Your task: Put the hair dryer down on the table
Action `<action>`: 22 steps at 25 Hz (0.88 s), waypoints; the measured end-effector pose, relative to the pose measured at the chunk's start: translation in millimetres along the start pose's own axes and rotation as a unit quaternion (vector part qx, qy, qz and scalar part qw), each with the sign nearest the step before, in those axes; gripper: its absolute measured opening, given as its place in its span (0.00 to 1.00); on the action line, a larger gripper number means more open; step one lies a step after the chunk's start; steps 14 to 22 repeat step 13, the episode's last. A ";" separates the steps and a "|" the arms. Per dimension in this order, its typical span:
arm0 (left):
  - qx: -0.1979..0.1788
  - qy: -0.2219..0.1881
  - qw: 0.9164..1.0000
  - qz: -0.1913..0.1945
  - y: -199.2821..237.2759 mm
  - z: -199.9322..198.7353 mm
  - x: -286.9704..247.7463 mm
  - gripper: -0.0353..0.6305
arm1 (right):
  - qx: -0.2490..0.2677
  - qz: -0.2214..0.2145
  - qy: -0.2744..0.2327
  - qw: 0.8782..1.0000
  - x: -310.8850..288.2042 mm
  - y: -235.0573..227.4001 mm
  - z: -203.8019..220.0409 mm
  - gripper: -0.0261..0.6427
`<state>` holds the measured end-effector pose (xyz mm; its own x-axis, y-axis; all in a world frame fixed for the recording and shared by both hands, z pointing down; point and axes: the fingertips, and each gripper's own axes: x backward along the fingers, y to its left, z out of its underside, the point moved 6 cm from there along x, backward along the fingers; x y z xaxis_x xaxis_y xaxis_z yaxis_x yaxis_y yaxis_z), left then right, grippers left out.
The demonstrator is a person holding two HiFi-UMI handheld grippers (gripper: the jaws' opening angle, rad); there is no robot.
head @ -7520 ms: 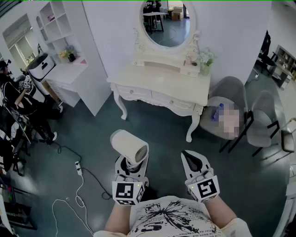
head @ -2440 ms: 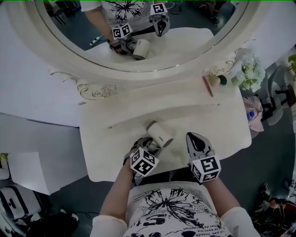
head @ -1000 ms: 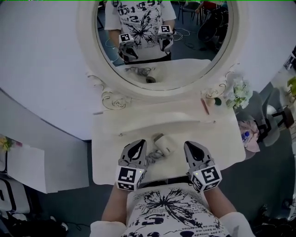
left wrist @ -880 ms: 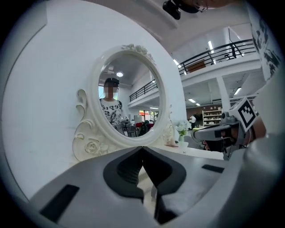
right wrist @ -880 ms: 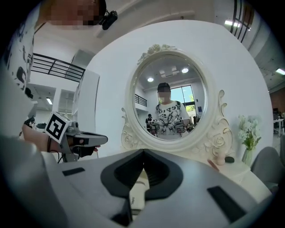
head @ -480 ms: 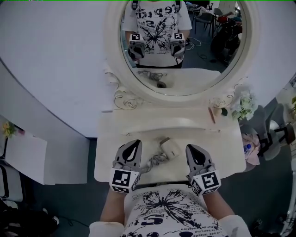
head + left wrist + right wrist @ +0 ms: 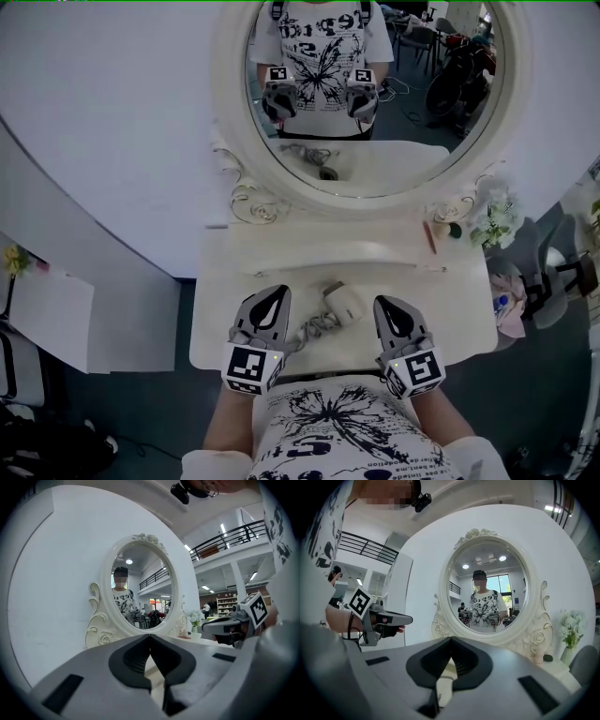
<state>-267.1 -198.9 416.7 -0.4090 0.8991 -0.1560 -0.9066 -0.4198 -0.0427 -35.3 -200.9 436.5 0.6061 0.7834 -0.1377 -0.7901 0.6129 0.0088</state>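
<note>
The white hair dryer [image 7: 343,302] lies on its side on the cream dressing table [image 7: 450,314], and its cord [image 7: 312,329] curls off to its left. My left gripper [image 7: 278,292] hovers just left of the dryer, shut and holding nothing. My right gripper [image 7: 379,302] hovers just right of it, also shut and empty. In the right gripper view, the dryer's barrel [image 7: 445,676] shows below the closed tips [image 7: 451,641], and the left gripper [image 7: 387,619] is off to the left. The left gripper view shows closed tips [image 7: 150,636] with the right gripper [image 7: 228,626] beside them.
A big oval mirror [image 7: 366,89] in a carved frame backs the table and reflects both grippers. A raised shelf [image 7: 281,236] runs under it, with a pink stick [image 7: 429,236] and a vase of white flowers [image 7: 495,216] at its right. Chairs [image 7: 539,281] stand right of the table.
The hair dryer was in my left gripper seconds ago and now lies free on the table. Over the last second both grippers have stayed beside it, almost still.
</note>
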 end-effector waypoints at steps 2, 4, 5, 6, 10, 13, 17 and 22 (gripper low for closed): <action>0.001 -0.001 1.000 -0.002 0.7 -0.3 0.2 0.09 | -0.002 0.000 0.001 1.000 -1.2 0.3 1.1 0.07; 0.003 -0.003 1.000 -0.004 1.5 -0.4 0.1 0.09 | -0.003 -0.001 0.001 1.000 -2.8 0.8 2.1 0.07; 0.004 -0.003 1.000 -0.005 2.0 -0.6 0.1 0.09 | -0.003 -0.003 0.001 1.000 -3.8 1.4 2.1 0.07; 0.005 -0.004 1.000 -0.005 2.7 -0.7 0.0 0.09 | -0.001 -0.004 0.002 1.000 -5.0 2.1 2.0 0.07; 0.008 -0.005 1.000 -0.005 5.3 -0.2 -1.3 0.09 | 0.001 -0.008 0.003 1.000 -9.3 4.8 2.8 0.07; 0.014 -0.009 1.000 -0.003 7.5 -0.1 -2.0 0.09 | 0.004 -0.012 0.003 1.000 -12.3 6.5 3.3 0.07; 0.014 -0.009 1.000 -0.003 7.5 -0.1 -2.0 0.09 | 0.004 -0.012 0.003 1.000 -12.3 6.5 3.3 0.07; 0.014 -0.009 1.000 -0.003 7.5 -0.1 -2.0 0.09 | 0.004 -0.012 0.003 1.000 -12.3 6.5 3.3 0.07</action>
